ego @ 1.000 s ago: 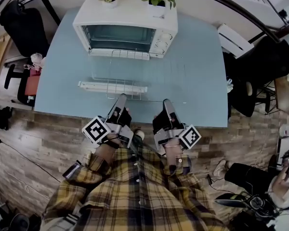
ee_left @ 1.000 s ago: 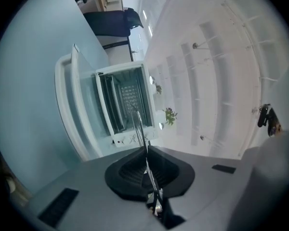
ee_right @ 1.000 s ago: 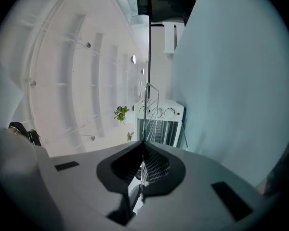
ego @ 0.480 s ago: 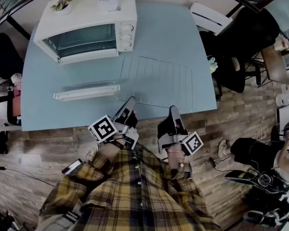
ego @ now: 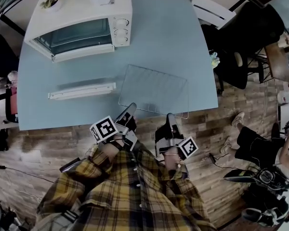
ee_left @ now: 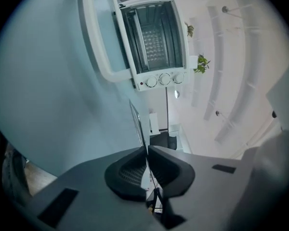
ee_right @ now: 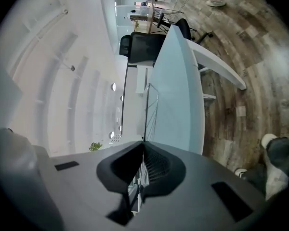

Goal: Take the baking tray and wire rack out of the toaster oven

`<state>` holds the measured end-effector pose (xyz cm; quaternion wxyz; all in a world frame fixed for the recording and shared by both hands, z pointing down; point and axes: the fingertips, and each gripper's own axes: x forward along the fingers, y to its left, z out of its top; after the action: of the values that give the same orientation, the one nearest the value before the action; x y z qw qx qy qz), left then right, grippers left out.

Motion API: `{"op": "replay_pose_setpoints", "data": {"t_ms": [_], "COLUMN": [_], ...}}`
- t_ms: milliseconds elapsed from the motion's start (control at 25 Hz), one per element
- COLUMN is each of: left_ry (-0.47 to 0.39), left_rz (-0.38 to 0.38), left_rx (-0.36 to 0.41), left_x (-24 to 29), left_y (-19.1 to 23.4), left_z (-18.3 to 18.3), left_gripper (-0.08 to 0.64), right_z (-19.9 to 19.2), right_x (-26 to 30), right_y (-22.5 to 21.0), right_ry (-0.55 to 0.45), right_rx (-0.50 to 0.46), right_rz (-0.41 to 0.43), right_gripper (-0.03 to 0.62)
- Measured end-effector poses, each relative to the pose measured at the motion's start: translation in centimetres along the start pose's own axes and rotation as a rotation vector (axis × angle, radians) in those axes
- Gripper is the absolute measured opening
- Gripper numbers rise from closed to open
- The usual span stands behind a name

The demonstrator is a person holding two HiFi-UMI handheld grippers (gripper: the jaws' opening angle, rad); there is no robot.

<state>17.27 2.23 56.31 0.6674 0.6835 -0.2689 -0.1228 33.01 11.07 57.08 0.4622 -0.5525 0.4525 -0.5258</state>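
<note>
As both tools clamp it, the rack overhangs the table.

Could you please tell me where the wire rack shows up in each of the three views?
Head view: the wire rack is at lower centre, right of the baking tray.
Left gripper view: the rack is edge-on, a thin line running up from between the jaws.
Right gripper view: it is edge-on again, at centre, running up from between the jaws.
Shared landmark: the blue table.
</note>
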Motion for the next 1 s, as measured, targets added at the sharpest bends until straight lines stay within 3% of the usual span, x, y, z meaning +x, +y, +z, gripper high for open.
{"op": "replay_pose_setpoints", "data": {"t_ms": [80, 240, 360, 640, 1000], "left_ry": [0.002, 0.015, 0.014, 0.004, 0.005], "left_rz": [0.017, 0.125, 0.175, 0.227, 0.235], "left_rx": [-0.025, -0.016, -0.037, -0.052, -0.043], "left_x": [-0.1, -0.8, -1.7, -4.0, -5.3], "left_y": [0.8, 2.8, 4.0, 4.8, 5.0], "left_z": [0.0, 0.1, 0.5, 1.4, 1.3], "left_gripper": [0.011, 0.018, 0.062, 0.121, 0.123], "right_z": [-0.3, -1.0, -0.9, -0.9, -1.9], "right_x": [0.0, 0.0, -0.2, -0.1, -0.6], "right_y": [-0.9, -2.5, -3.9, -5.8, -7.5], "right_ry": [-0.001, -0.023, -0.085, -0.120, -0.106], "right_rx": [0.025, 0.076, 0.119, 0.134, 0.074], "right_rz": [-0.016, -0.059, -0.102, -0.170, -0.237], "right_gripper": [0.011, 0.012, 0.014, 0.015, 0.042]}}
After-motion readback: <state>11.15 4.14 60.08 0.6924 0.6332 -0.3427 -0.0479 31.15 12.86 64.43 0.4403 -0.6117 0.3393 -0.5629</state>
